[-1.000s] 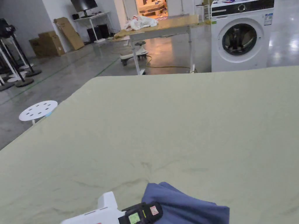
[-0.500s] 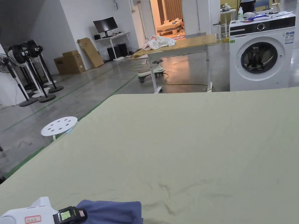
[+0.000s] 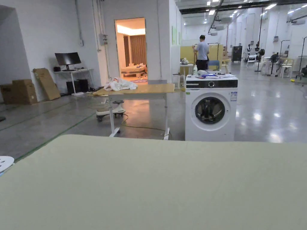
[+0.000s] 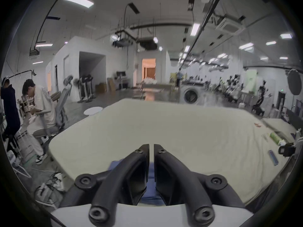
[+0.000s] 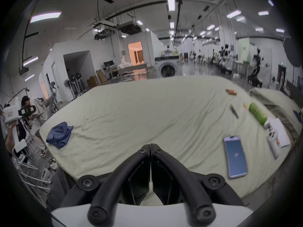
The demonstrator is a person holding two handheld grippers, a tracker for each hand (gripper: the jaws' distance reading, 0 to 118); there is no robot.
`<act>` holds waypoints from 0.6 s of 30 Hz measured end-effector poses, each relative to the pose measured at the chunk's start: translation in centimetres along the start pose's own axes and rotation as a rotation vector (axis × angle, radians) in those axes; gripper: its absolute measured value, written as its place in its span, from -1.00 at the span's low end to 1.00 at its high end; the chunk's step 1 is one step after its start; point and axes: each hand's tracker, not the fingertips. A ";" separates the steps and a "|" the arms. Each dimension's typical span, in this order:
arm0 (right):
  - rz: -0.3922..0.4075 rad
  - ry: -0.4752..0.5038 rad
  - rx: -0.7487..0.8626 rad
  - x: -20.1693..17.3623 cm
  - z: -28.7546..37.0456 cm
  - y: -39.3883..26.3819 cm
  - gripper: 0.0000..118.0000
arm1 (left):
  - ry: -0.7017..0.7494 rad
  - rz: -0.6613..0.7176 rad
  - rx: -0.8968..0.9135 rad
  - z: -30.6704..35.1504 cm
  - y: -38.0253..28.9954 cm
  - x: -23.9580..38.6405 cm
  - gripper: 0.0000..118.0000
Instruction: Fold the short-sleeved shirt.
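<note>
Near the left corner of the cloth-covered table (image 5: 147,109), the blue short-sleeved shirt (image 5: 59,136) lies as a small bundle with no sleeve, collar or hem spread out. Whether this bundle is a finished fold or a crumpled heap cannot be told; its uneven outline in the right gripper view suggests, as a judgement, that the folding is not yet done and that spreading, sleeve folds and body folds all remain.

Left gripper (image 4: 151,150): the jaws stand nearly together, with a narrow gap between the tips. Blue cloth shows through that gap and below the jaws, so the gripper hovers directly over the shirt; whether the jaws pinch any cloth cannot be told. In the right gripper view this tool appears at the far left edge, raised beside the table corner and held by a hand (image 5: 10,132), above and to the left of the shirt.

Right gripper (image 5: 150,146): the jaws are closed tip to tip on nothing, poised above bare table cloth, well apart from the shirt.

Other items on the table, along its right side: a smartphone (image 5: 235,156), a green bottle (image 5: 257,113) lying on its side, and a small white device (image 5: 273,142). Background: a washing machine (image 3: 211,109), a wooden workbench (image 3: 141,89) carrying white cloth, and a seated person (image 4: 41,106).
</note>
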 end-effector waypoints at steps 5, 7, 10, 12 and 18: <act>0.086 -0.008 0.142 -0.5 1.9 1.3 -1.00 | -0.065 -0.118 0.216 3.1 -1.1 6.7 -1.00; 0.101 -0.026 0.190 -0.7 2.3 1.9 -1.00 | -0.035 -0.181 0.253 3.5 -0.8 9.4 -1.00; 0.080 -0.014 0.240 -0.7 2.6 3.3 -1.00 | -0.094 -0.146 0.250 3.3 0.3 11.2 -1.00; 0.082 -0.017 0.272 -0.6 2.9 4.8 -1.00 | -0.107 -0.118 0.253 3.2 1.7 11.8 -1.00; 0.077 -0.038 0.359 -0.2 3.8 8.2 -1.00 | -0.123 -0.136 0.327 3.5 5.1 13.7 -1.00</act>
